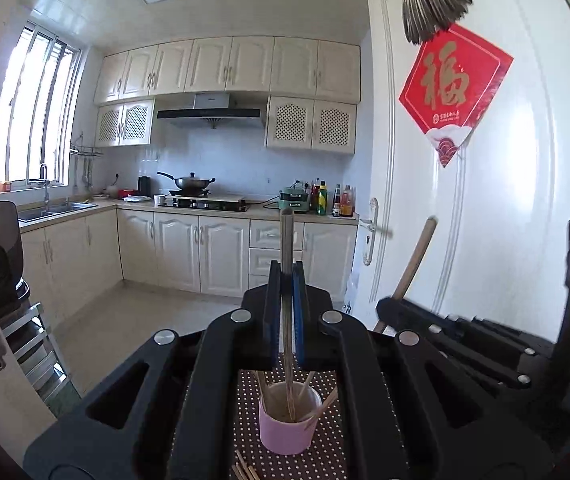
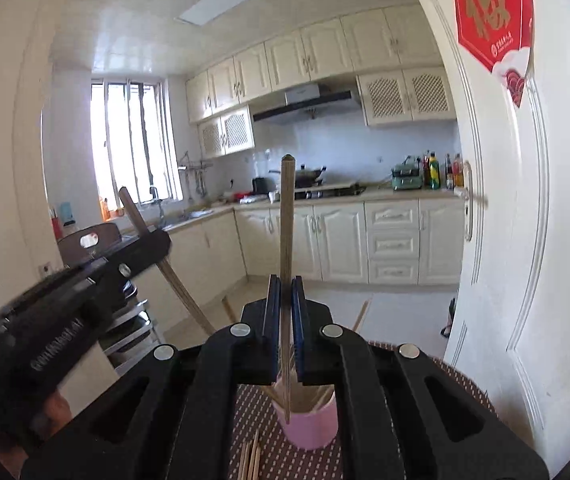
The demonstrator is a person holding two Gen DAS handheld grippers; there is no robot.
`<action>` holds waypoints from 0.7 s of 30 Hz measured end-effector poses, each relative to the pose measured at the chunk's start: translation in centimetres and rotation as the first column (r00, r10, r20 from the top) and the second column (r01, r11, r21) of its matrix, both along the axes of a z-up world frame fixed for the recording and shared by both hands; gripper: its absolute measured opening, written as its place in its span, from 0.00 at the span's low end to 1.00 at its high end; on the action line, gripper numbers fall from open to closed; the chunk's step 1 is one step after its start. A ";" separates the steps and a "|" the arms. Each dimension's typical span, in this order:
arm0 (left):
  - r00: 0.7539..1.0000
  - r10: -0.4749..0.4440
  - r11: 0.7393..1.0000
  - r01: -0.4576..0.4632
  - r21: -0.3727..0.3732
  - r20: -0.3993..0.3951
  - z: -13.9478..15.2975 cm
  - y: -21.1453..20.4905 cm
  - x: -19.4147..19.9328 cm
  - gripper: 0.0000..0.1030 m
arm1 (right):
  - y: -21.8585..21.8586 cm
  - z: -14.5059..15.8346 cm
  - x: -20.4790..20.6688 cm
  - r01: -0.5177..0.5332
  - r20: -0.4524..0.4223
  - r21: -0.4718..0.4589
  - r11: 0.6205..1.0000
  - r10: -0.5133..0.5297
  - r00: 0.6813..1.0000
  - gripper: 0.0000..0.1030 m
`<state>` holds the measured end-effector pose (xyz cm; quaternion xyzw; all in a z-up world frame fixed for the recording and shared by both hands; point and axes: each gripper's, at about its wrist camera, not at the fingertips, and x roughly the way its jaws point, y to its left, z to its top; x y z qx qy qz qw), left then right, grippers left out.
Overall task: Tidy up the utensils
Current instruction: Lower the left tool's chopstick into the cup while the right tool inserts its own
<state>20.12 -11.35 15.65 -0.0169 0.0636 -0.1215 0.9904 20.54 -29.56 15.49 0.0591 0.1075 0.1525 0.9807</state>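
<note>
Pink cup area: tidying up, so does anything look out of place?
Yes. A few wooden chopsticks lie loose on the dotted brown mat beside the pink cup, while the others stand inside it.

Pink cup (image 1: pixel 285 424) on a brown white-dotted mat (image 1: pixel 329 452), tan chopsticks (image 2: pixel 287 240), red door decoration (image 1: pixel 455 92)

A bright kitchen with cream cabinets (image 1: pixel 229 64), a barred window (image 1: pixel 33 112) at left, a pale tiled floor (image 1: pixel 145 312) and a white door (image 1: pixel 485 208).
</note>
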 end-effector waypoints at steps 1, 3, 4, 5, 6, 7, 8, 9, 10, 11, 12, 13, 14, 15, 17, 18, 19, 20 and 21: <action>1.000 0.001 1.000 -0.001 0.000 -0.004 -0.1 -0.1 0.3 0.06 | 0.0 0.1 0.2 0.007 0.016 0.003 1.000 -0.007 1.000 0.04; 1.000 0.001 1.000 -0.001 -0.002 -0.015 -0.6 -0.2 1.2 0.06 | -0.1 0.0 0.6 0.013 0.028 0.010 1.000 -0.013 1.000 0.04; 1.000 0.006 1.000 -0.006 0.000 -0.012 -0.9 -0.1 1.5 0.06 | 0.0 -0.1 0.9 0.016 0.032 0.008 1.000 -0.017 0.999 0.04; 1.000 0.006 1.000 -0.006 0.002 -0.013 -1.1 -0.2 1.7 0.06 | 0.0 -0.3 1.1 0.021 0.031 0.008 1.000 -0.021 0.999 0.04; 1.000 0.009 1.000 -0.009 0.001 -0.016 -1.4 -0.2 2.0 0.06 | 0.1 -0.6 1.3 0.023 0.028 0.010 1.000 -0.023 0.999 0.04; 1.000 0.011 1.000 -0.011 0.002 -0.023 -1.7 -0.2 2.4 0.06 | 0.0 -0.7 1.5 0.021 0.021 0.009 1.000 -0.021 1.000 0.04; 1.000 0.012 1.000 -0.012 0.002 -0.027 -1.9 -0.3 2.7 0.06 | -0.1 -1.0 1.8 0.028 0.018 0.008 1.000 -0.028 0.999 0.04; 0.999 0.011 1.000 -0.011 0.000 -0.031 -2.1 -0.2 2.9 0.06 | -0.1 -1.3 1.9 0.030 0.013 0.008 1.000 -0.030 0.999 0.04; 0.999 0.013 1.000 -0.013 0.000 -0.037 -2.4 -0.2 3.1 0.06 | -0.1 -1.4 2.1 0.027 0.003 0.009 1.000 -0.027 1.000 0.04; 0.999 0.014 1.000 -0.014 0.001 -0.039 -2.5 -0.2 3.2 0.06 | -0.2 -1.7 2.3 0.029 -0.004 0.010 1.000 -0.029 1.000 0.04; 0.999 0.016 1.000 -0.016 0.005 -0.039 -2.7 -0.3 3.3 0.06 | -0.3 -1.9 2.4 0.031 -0.009 0.007 0.999 -0.031 0.999 0.04; 0.999 0.016 1.000 -0.015 0.009 -0.043 -2.9 -0.3 3.4 0.06 | -0.3 -2.0 2.5 0.029 -0.016 0.006 1.000 -0.029 0.999 0.04; 0.999 0.016 1.000 -0.016 0.014 -0.049 -3.2 -0.3 3.5 0.06 | -0.3 -2.2 2.5 0.030 -0.021 0.007 1.000 -0.030 0.999 0.04; 0.998 0.018 1.000 -0.017 0.020 -0.054 -3.4 -0.4 3.6 0.06 | -0.4 -2.3 2.6 0.031 -0.024 0.005 1.000 -0.031 0.999 0.04; 0.998 0.021 0.999 -0.019 0.033 -0.065 -4.0 -0.5 3.7 0.06 | -0.4 -2.7 2.6 0.031 -0.037 0.006 0.999 -0.031 0.999 0.04; 0.997 0.023 0.999 -0.021 0.035 -0.071 -4.2 -0.7 3.9 0.06 | -0.3 -2.8 2.6 0.033 -0.040 0.004 0.999 -0.032 0.999 0.04; 0.997 0.022 0.999 -0.020 0.035 -0.079 -4.3 -0.7 4.0 0.06 | -0.2 -2.9 2.6 0.032 -0.044 0.001 0.999 -0.032 0.999 0.04; 0.996 0.024 0.999 -0.021 0.034 -0.084 -4.6 -0.7 4.0 0.06 | -0.1 -3.0 2.6 0.032 -0.047 -0.002 0.999 -0.032 0.998 0.04; 0.996 0.025 0.999 -0.021 0.037 -0.088 -4.7 -0.7 4.0 0.06 | 0.0 -3.1 2.5 0.031 -0.048 -0.004 1.000 -0.031 0.998 0.04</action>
